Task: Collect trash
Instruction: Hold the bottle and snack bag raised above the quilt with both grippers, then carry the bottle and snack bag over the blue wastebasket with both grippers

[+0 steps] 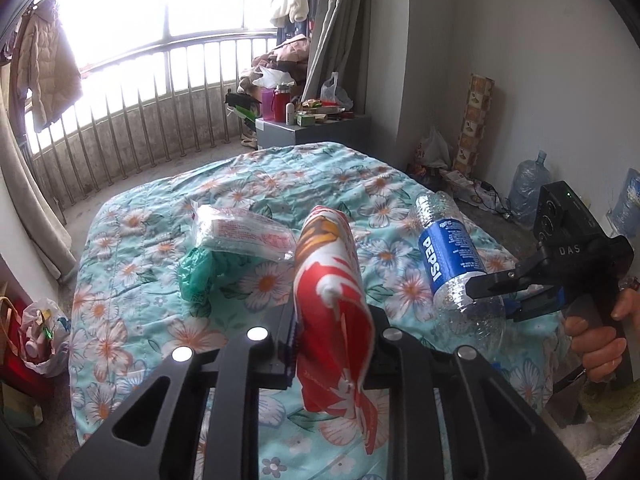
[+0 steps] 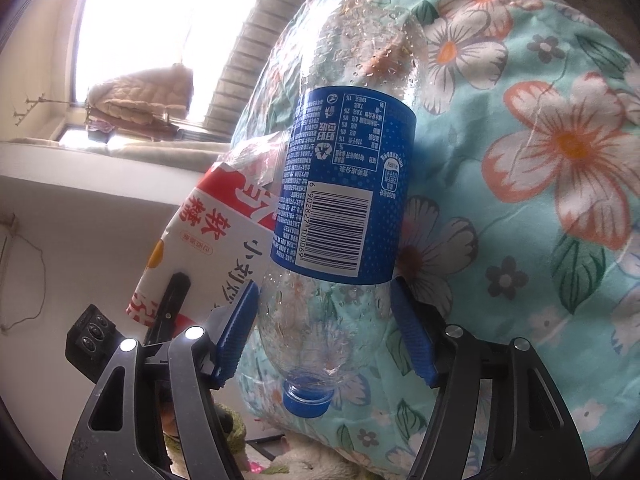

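Note:
My left gripper (image 1: pixel 332 344) is shut on a red and white snack bag (image 1: pixel 332 300) and holds it upright above the bed. The bag also shows in the right wrist view (image 2: pixel 208 236). My right gripper (image 2: pixel 324 320) is shut on an empty clear Pepsi bottle (image 2: pixel 344 184) with a blue label, cap end toward the camera. The bottle (image 1: pixel 452 260) and right gripper (image 1: pixel 500 292) show at the right of the left wrist view, above the bed's right edge. A clear plastic wrapper (image 1: pixel 240 232) and a crumpled green bag (image 1: pixel 200 276) lie on the bed.
The bed has a teal floral quilt (image 1: pixel 200 332). A trash-filled plastic bag (image 1: pixel 40 336) sits on the floor at left. A cluttered grey cabinet (image 1: pixel 316 128) stands behind the bed, water jugs (image 1: pixel 528 184) along the right wall, a balcony railing (image 1: pixel 140 92) at the back.

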`<state>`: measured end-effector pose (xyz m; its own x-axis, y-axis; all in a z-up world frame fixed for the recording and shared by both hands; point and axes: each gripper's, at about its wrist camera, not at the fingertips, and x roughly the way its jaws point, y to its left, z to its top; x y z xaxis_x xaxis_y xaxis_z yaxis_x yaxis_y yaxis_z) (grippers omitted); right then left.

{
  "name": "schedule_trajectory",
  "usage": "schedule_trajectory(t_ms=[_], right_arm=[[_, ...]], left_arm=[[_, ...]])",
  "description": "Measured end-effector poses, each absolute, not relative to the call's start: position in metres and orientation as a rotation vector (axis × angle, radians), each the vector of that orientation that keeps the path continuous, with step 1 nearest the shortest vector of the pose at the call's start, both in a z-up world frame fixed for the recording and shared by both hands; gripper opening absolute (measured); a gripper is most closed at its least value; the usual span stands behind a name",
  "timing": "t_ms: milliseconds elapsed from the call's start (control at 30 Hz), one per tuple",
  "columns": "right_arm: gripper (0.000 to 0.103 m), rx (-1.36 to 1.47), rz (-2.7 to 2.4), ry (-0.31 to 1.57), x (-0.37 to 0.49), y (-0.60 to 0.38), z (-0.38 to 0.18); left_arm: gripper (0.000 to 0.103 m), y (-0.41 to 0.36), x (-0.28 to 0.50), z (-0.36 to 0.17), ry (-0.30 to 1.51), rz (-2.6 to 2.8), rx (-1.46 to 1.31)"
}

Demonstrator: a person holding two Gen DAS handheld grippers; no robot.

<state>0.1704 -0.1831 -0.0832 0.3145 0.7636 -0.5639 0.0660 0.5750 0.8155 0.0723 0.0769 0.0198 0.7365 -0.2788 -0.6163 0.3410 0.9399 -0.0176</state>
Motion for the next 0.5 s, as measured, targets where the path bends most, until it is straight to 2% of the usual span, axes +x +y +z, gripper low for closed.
schedule_trajectory(t_ms=[500], right_arm=[[0.063, 0.922, 0.594, 1.111, 0.144, -0.214, -0.07]], left_arm=[[0.02, 0.068, 0.053, 0.048, 0.587, -0.342, 0.112]])
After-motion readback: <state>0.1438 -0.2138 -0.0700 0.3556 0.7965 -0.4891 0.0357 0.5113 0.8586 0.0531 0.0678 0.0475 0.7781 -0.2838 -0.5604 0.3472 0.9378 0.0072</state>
